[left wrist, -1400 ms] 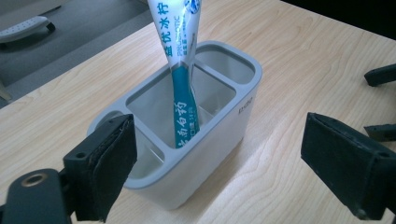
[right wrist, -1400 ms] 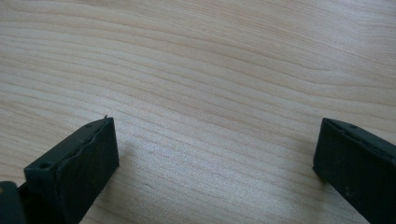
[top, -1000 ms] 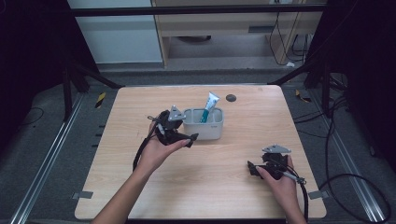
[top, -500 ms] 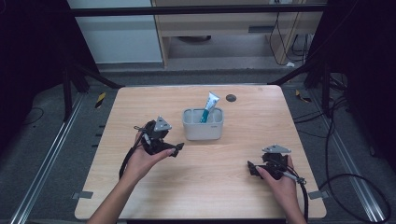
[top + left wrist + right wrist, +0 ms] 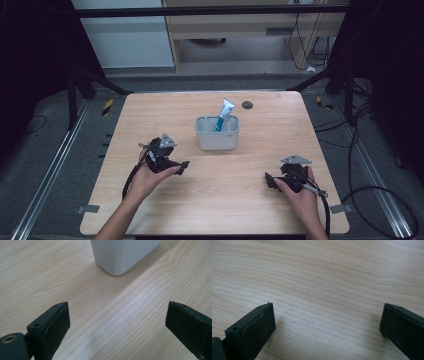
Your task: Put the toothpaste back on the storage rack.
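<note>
Even overhead light brightens the table (image 5: 150, 120), its surroundings dark; both gripper views are sharp, with soft shadows.

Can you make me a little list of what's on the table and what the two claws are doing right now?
table: light wood table
holder: white holder stands upright near the middle
tube: blue and white tube leans inside the holder
dark spot: small round dark spot behind the holder
left claw: left claw open, holds nothing, in front of the holder and to its left, apart from it
right claw: right claw open, holds nothing, over bare wood near the front right
</note>
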Demonstrator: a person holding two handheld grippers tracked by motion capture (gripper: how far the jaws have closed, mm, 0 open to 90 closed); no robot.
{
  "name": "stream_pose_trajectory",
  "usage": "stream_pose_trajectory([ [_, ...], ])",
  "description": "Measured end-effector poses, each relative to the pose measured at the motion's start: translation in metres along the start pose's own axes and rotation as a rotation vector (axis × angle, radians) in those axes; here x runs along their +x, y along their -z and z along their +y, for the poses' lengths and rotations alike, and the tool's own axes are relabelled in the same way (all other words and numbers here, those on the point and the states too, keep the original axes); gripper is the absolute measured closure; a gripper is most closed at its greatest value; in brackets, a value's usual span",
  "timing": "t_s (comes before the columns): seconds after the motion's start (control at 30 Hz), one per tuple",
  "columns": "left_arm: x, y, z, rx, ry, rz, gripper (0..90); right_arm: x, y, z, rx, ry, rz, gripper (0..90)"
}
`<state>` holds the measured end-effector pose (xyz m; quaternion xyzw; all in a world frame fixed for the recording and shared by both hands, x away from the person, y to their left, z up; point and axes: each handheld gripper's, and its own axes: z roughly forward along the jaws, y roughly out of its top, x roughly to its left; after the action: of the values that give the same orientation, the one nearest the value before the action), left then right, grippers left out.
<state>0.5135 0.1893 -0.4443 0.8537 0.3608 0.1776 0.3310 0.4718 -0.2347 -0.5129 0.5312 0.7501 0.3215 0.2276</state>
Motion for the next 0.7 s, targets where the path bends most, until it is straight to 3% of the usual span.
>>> stream_pose_trajectory([
  [0.43, 0.015, -0.004, -0.036, 0.030, 0.062, 0.014, 5.0, 0.000, 0.000, 0.000, 0.000, 0.000, 0.000, 0.4],
  [0.7, 0.036, 0.003, -0.053, 0.041, 0.103, 0.049, 4.8, 0.000, 0.000, 0.000, 0.000, 0.000, 0.000, 0.4],
])
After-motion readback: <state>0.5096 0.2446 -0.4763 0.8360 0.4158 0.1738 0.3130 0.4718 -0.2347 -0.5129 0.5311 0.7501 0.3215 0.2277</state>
